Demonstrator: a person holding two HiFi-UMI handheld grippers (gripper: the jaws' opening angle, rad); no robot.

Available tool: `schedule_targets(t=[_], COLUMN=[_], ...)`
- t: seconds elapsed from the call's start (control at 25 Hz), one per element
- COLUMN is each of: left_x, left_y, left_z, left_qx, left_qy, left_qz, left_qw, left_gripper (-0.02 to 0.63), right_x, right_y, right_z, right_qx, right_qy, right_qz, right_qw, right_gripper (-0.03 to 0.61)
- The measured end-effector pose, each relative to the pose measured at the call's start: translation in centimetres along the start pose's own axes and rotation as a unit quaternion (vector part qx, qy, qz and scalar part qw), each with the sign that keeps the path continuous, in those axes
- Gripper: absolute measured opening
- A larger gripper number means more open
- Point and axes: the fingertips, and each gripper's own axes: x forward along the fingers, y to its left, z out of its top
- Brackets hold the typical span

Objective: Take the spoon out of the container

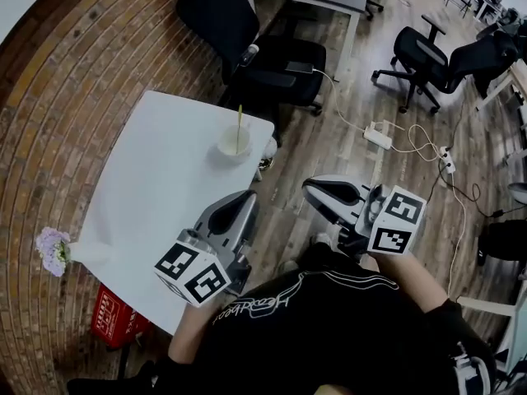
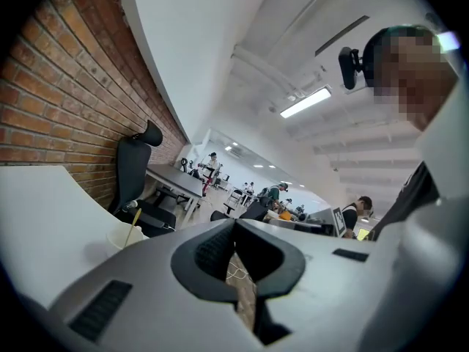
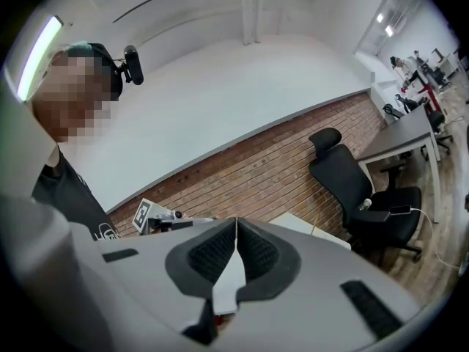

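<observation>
A white cup-like container (image 1: 234, 143) stands near the far right corner of the white table (image 1: 156, 196), with a thin yellow-green spoon (image 1: 240, 124) sticking upright out of it. My left gripper (image 1: 249, 197) hovers over the table's right edge, nearer to me than the container, its jaws shut with nothing between them. My right gripper (image 1: 310, 188) hangs off the table over the floor, also shut and empty. In the left gripper view the container (image 2: 122, 236) and spoon (image 2: 132, 231) sit low at the left, beyond the closed left gripper (image 2: 234, 223). The right gripper (image 3: 236, 223) shows its jaws pressed together.
A bunch of pink flowers (image 1: 52, 250) lies at the table's near left corner, with a red box (image 1: 111, 318) on the floor below it. A black office chair (image 1: 259, 52) stands just beyond the table. A power strip (image 1: 377, 135) and cables lie on the wooden floor to the right.
</observation>
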Motion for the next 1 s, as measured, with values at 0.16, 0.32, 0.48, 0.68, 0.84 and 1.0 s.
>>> schedule_targets(t=[0.16,0.32,0.48,0.68,0.84,1.0], left_x=[1.8,3.8,6.1,8.1,9.2,9.8], left_y=[3.3,6.7,9.9,13.3,15.3,16.8], left_z=[0.9,2.3,4.0,5.7,6.3,6.5], left_qx=[-0.010,-0.022,-0.034,-0.046,-0.055,-0.063], left_qy=[-0.011,-0.024,-0.039,-0.063,-0.080,-0.090], left_qz=[0.035,0.083,0.125,0.178,0.211,0.237], left_qw=[0.9993,0.9960,0.9908,0.9808,0.9725,0.9654], left_gripper=[0.005,0.005,0.005,0.005,0.005,0.005], right_x=[2.3,5.4,8.6,12.4,14.6,16.7], right_y=[-3.5,-7.8,-11.8,-15.8,-18.2,-20.0], right_z=[1.1,2.9,4.5,6.4,6.9,6.7], right_qx=[0.007,0.025,0.033,0.040,0.040,0.042], right_qy=[0.009,0.024,0.051,0.081,0.102,0.112], right_qz=[0.027,0.066,0.106,0.157,0.183,0.203], right_qw=[1.000,0.997,0.992,0.983,0.977,0.972], right_gripper=[-0.002,-0.002,-0.003,-0.002,-0.002,-0.002])
